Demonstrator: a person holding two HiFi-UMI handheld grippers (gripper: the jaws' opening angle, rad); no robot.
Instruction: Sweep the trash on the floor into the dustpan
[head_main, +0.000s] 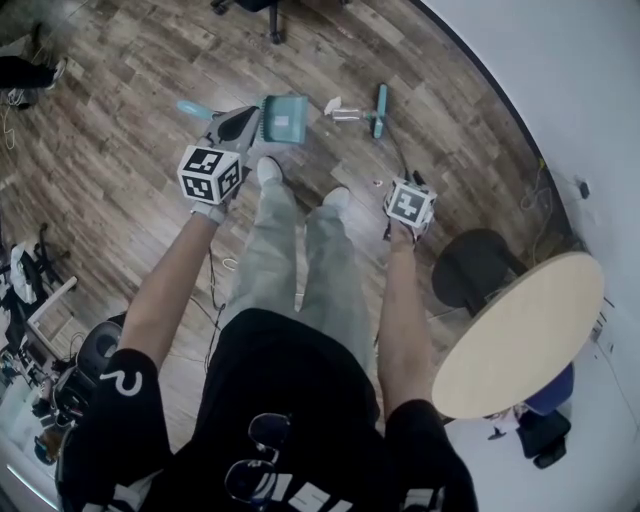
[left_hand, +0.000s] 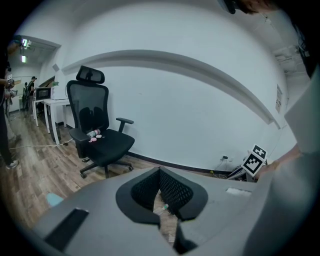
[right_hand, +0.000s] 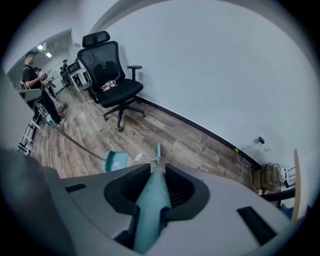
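Counting what is done: in my judgement nothing yet, and the whole sweep is left.

- Trash (head_main: 340, 110): a pale, clear piece on the floor (head_main: 130, 120), between the dustpan (head_main: 286, 118) and the broom (head_main: 381, 105). It lies just beside both and outside the pan. A smaller scrap (head_main: 377, 183) lies nearer your feet, close ahead of the right claw (right_hand: 158, 169).
- Dustpan: teal, resting on the floor ahead of your left foot, well apart from the far edge of the round tabletop (head_main: 520, 330) at your right. Nothing can be made out inside it. Its long handle (right_hand: 75, 140) runs away to your left.
- Broom: its teal head is down at the floor beyond the trash, on the side away from the pan, which is a fair place to start the stroke.
- Right claw: clamped on the broom handle (right_hand: 152, 200). The teal shaft fills the gap between the pads and runs straight out toward the trash.
- Left claw (left_hand: 159, 170): tips drawn together with nothing between them; only floor shows through the slit behind the tips. In the head view it hangs over the dustpan's handle, but the left gripper view shows no handle in its grip.

Left to do, as I judge it:
- Take or steady the pan with your left claw.
- Draw the broom across the clear piece toward the pan's mouth.
- Fetch the small scrap by your feet.
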